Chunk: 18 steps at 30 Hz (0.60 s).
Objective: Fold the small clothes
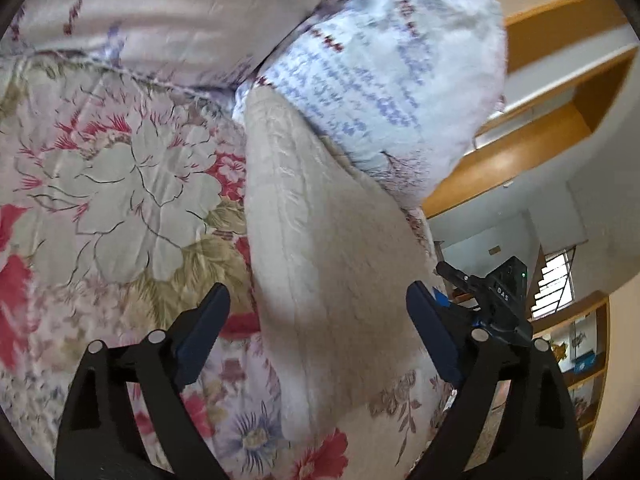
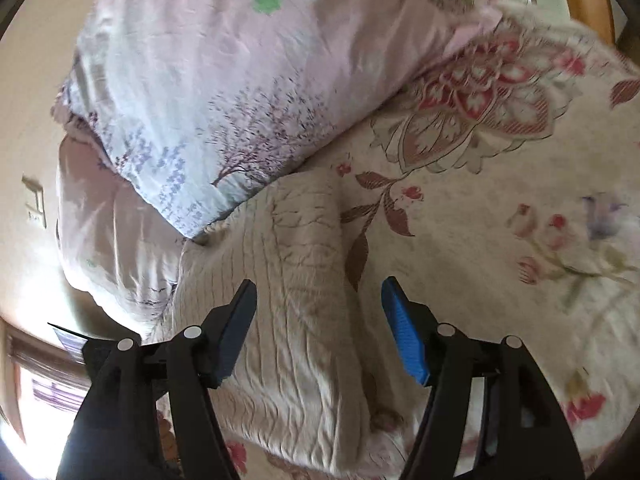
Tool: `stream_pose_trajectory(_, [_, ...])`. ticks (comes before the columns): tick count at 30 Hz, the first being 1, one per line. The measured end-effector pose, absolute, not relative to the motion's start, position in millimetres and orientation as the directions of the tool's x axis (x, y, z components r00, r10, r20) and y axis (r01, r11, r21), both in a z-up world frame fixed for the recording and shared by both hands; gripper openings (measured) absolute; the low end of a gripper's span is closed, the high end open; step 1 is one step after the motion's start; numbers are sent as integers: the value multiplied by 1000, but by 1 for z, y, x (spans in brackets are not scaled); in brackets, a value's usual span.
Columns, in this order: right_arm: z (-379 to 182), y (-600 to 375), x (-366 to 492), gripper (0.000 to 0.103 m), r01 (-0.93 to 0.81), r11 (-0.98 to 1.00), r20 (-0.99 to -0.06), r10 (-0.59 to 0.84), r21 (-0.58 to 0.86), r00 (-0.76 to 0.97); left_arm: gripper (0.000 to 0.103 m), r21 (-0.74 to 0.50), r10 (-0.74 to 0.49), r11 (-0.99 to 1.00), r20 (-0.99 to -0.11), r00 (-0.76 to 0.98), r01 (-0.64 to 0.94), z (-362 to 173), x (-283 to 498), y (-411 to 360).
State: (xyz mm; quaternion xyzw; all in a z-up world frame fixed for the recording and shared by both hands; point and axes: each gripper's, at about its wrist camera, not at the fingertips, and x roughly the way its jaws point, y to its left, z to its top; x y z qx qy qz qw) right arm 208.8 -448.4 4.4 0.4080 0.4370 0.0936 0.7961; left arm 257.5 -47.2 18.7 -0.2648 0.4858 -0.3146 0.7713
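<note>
A cream knitted garment lies folded in a long strip on the floral bedspread. My left gripper is open, its jaws on either side of the strip's near part, just above it. In the right wrist view the same cream garment lies on the bedspread with its far end against a pillow. My right gripper is open and empty, hovering over the garment's near right part. The right gripper also shows in the left wrist view past the bed's right side.
A pale pillow with blue and purple print lies at the garment's far end; it also shows in the right wrist view. Wooden shelves stand beyond the bed. A window is at the right.
</note>
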Motion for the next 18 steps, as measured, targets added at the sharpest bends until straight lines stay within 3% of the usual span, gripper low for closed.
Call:
stream_pose_trajectory(11, [-9, -433, 230, 67, 157, 611, -588, 611, 776, 529, 88, -727, -759, 647, -582, 293, 230, 4, 284, -74])
stream_pose_trajectory(18, [-6, -413, 237, 62, 68, 643, -584, 641, 763, 497, 84, -575, -668, 743, -668, 327, 342, 11, 277, -106])
